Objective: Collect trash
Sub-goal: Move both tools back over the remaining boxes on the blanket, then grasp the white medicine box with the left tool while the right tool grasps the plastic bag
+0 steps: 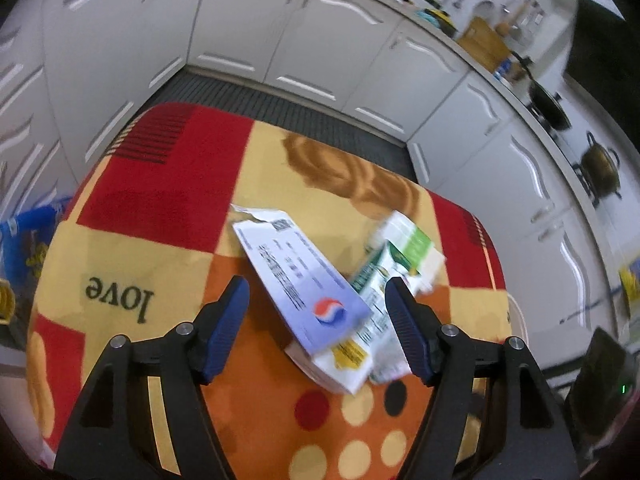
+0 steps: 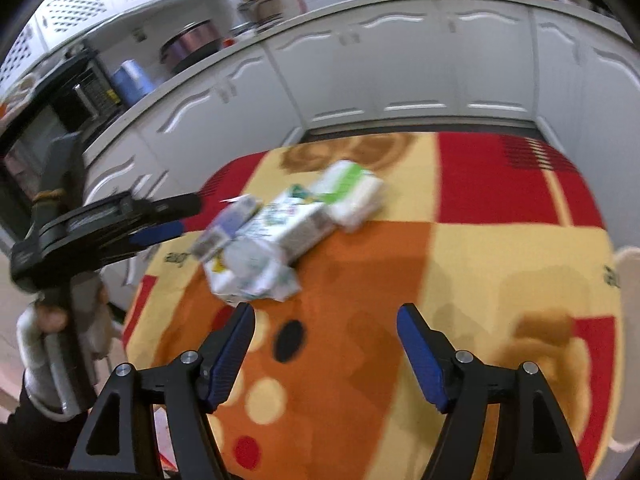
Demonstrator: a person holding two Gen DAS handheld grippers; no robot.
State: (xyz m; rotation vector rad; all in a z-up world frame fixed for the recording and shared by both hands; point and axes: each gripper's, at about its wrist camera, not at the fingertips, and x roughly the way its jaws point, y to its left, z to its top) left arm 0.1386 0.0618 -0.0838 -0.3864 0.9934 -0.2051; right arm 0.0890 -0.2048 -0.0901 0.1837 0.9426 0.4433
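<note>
**Both claws apart over a heap of flattened cartons**

The left claw has its blue pads spread apart, and the lower end of the carton heap lies between them in the left wrist view; whether the pads touch the card cannot be told, but they are not pressed on it. The right claw is also spread wide, with nothing between its pads, only the patterned cloth below. It sits just short of the heap.

The trash is a small heap of flattened cartons. On top lies a white box with a red and blue round logo, torn at its far end. Under and beside it is a green and white carton, with more crumpled card below.

The heap rests near the middle of the bench, on the red, orange and cream cloth, which bears the word "love".

In the right wrist view the left claw reaches in from the left, and a hand grips its handle. White cupboard doors run behind the bench.
</note>
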